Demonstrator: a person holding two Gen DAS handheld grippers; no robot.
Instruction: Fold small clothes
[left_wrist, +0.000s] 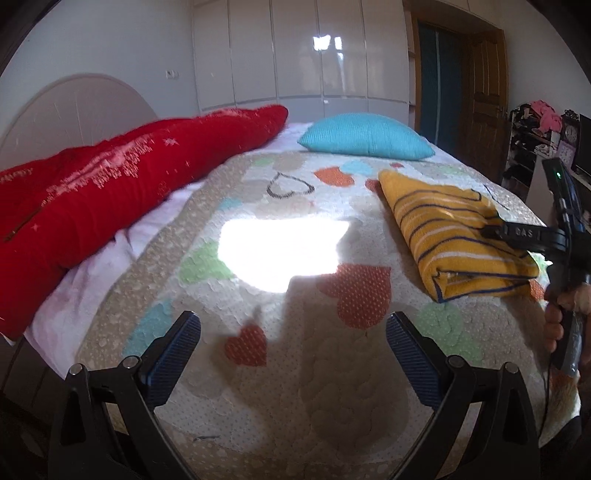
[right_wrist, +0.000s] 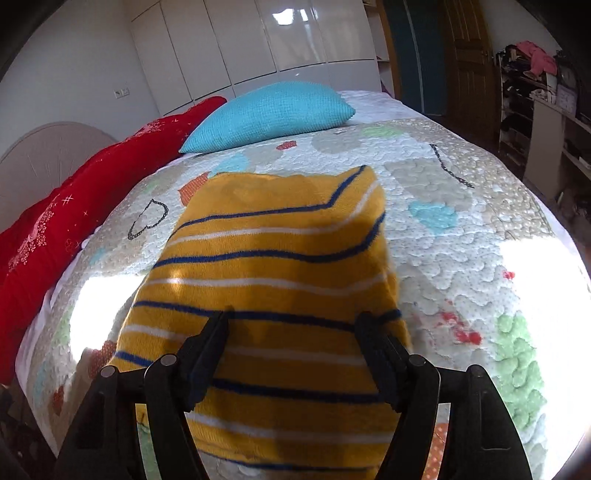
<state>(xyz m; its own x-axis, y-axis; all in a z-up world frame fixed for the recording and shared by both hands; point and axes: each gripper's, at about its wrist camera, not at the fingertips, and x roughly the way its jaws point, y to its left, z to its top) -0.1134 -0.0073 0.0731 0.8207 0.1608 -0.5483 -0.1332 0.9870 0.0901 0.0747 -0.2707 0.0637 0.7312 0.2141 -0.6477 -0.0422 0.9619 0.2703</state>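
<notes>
A yellow garment with blue and white stripes (left_wrist: 454, 236) lies folded into a compact rectangle on the heart-patterned quilt (left_wrist: 295, 206), at the right in the left wrist view. It fills the middle of the right wrist view (right_wrist: 273, 280). My left gripper (left_wrist: 293, 332) is open and empty above bare quilt, to the left of the garment. My right gripper (right_wrist: 293, 321) is open, its fingers spread just above the garment's near half; it also shows from the side in the left wrist view (left_wrist: 491, 230).
A turquoise pillow (left_wrist: 365, 136) lies at the far end of the bed. A long red cushion (left_wrist: 110, 188) runs along the left edge by the headboard. A wooden door (left_wrist: 484, 92) and cluttered shelves (left_wrist: 535, 147) stand to the right. Bright sun patches fall on the quilt.
</notes>
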